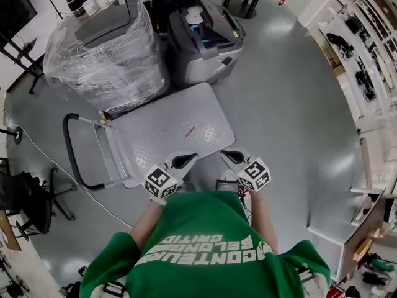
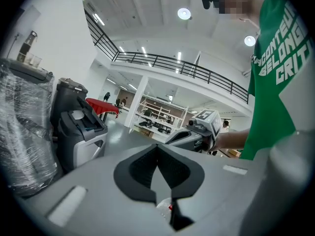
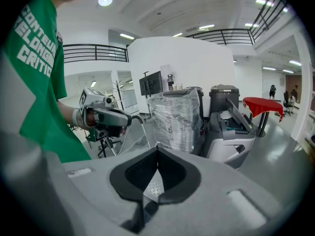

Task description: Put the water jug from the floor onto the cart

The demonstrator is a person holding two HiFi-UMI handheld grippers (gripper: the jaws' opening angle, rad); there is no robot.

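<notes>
Left hand-held gripper [image 1: 185, 161] and right hand-held gripper [image 1: 231, 157]: both closed, empty, side by side. Cart [image 1: 167, 126] just ahead of both, no jug on it. Water jug not identifiable in any view. Step, as judged: before pickup. Next: find jug on floor, open jaws.
</notes>
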